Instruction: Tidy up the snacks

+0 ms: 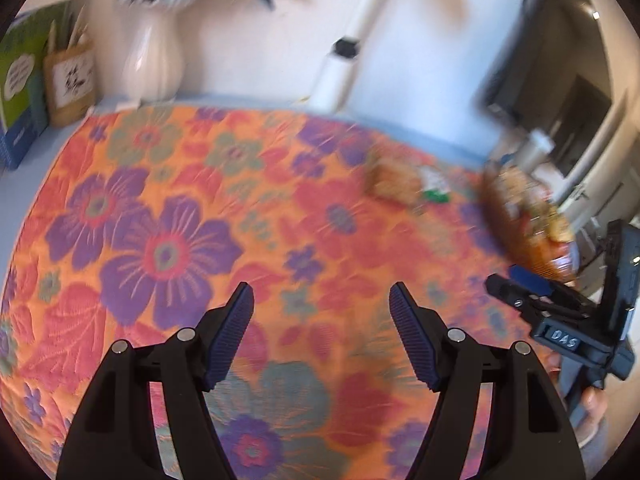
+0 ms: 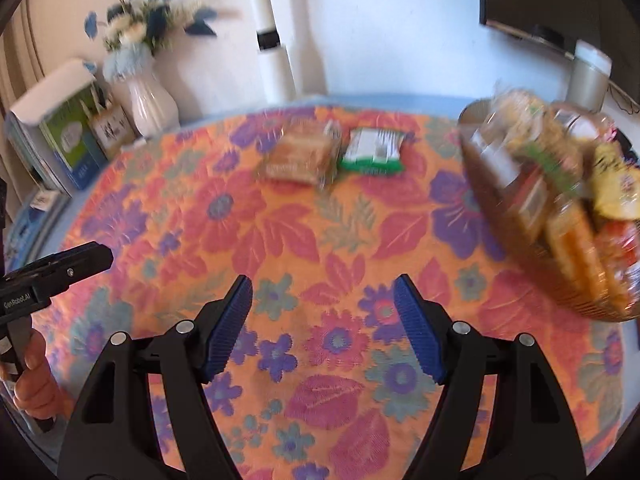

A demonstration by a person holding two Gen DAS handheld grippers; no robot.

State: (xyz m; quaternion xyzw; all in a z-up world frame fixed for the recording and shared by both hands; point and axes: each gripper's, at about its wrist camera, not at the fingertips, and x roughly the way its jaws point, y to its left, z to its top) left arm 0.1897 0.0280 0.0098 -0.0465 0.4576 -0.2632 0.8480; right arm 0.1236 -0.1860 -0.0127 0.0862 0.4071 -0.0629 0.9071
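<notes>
Both claws are held wide apart with nothing between the ribbed blue pads: the left gripper [image 1: 321,296] is poised over bare floral tablecloth [image 1: 168,208], and the right gripper [image 2: 323,290] is likewise spread over the cloth, empty, its jaws aimed toward the two loose snacks. At the far side of the table, a tan cracker packet [image 2: 298,156] and a green-and-white wrapped bar [image 2: 374,151] are seen lying flat, just beside each other, possibly touching at one edge, though blur prevents certainty. To the right, a woven basket [image 2: 532,240] is found already heaped with assorted packets, tilted in view and smeared by motion, so its contents cannot be named one by one. The loose pair is judged the likely work in hand, the basket the probable destination. Both packets are expected to be light, with thin crinkly film that is slick and gives under pressure; the crackers inside are judged brittle, so a gentle squeeze is called for. The tan packet would best be taken across its short width near the middle, the jaws brought down over its long edges; the green bar can be pinched the same way, or by a sealed end flap. A white vase [image 2: 150,104] of blue flowers and some boxes [image 2: 66,136] are noted at the back left, well apart from the snacks
</notes>
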